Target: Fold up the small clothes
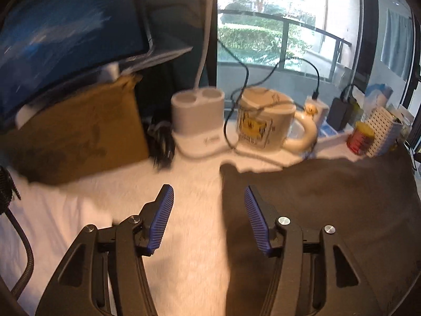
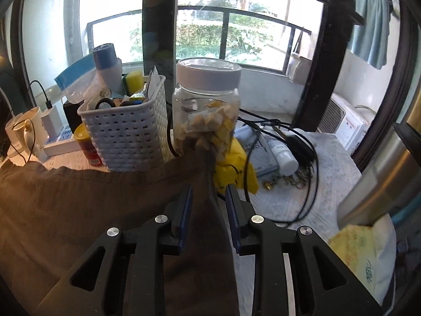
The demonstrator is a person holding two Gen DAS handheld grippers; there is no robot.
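A dark brown-grey garment [image 1: 315,205] lies spread on the white cloth-covered table [image 1: 184,210]. My left gripper [image 1: 209,194] is open, its blue-padded fingers [image 1: 164,210] straddling the garment's left edge just above the surface. In the right wrist view the same garment [image 2: 79,210] fills the lower left, and a raised ridge of it runs up between my right gripper's jaws. My right gripper [image 2: 209,196] is partly closed around that fold; the pads do not visibly pinch it.
Behind the garment stand a cardboard box [image 1: 79,131], a white charger stand [image 1: 197,115], a mug [image 1: 265,121], a red-and-yellow can [image 1: 359,138], a white basket [image 2: 129,137], a snack jar [image 2: 208,105], cables [image 2: 302,158] and a yellow bag [image 2: 234,168].
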